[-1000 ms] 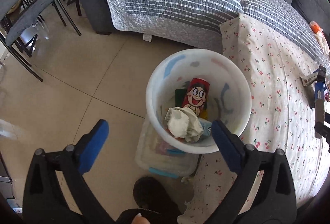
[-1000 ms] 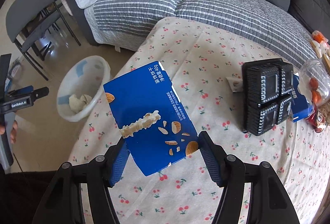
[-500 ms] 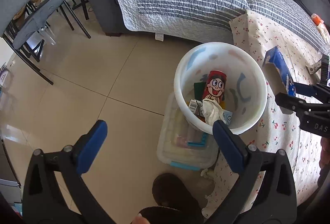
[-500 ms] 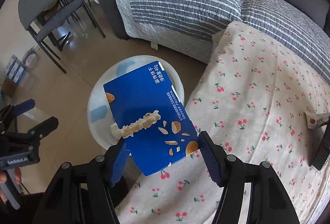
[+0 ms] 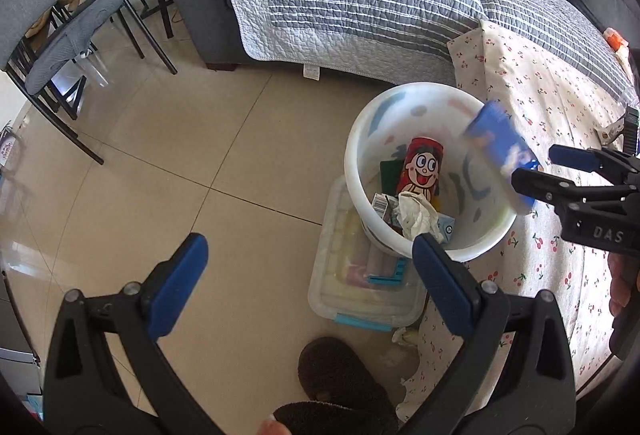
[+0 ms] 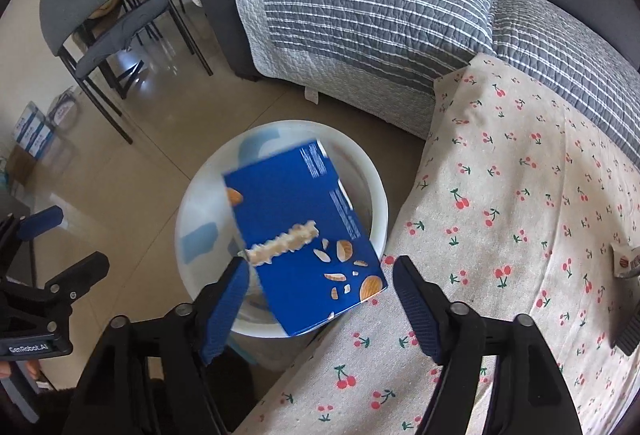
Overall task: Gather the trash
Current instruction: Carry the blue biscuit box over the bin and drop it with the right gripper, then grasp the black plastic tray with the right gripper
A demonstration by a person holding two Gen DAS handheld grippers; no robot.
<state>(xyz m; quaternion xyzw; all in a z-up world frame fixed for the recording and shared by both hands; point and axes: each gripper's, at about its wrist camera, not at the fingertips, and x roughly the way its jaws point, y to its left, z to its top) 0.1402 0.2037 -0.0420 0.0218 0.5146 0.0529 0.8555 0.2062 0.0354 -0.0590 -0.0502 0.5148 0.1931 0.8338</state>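
The right gripper [image 6: 316, 299] stands with its jaws wide; they have just been opening, and the blue biscuit box [image 6: 304, 235] sits between the blue pads with a clear gap on the right side. On the left side the box edge looks close to the pad; motion blur makes it hard to tell whether it touches. The box appears released and dropping.

From this gripper the box lies straight ahead at twelve o'clock, its long axis running from eleven o'clock down to five o'clock, tilted. Directly beneath it is the white bin [image 6: 376, 203], just beside the edge of the cherry-print tablecloth [image 6: 520, 215]. The box's lower corner overhangs the bin's near rim toward the cloth, so a clean fall inside is likely but not certain.

The left gripper [image 5: 308, 275] is wide and empty, hovering over the tiled floor with the bin at one o'clock. The right hand is far the nearer to the box.

Readable writing: "GenRobot.AI" on the left gripper's body seen from the right wrist, and "DAS" on the right gripper's body seen from the left. The box shows almond pictures; its white print is blurred. In the bin, a red can [image 5: 420, 171] bears a cartoon face.
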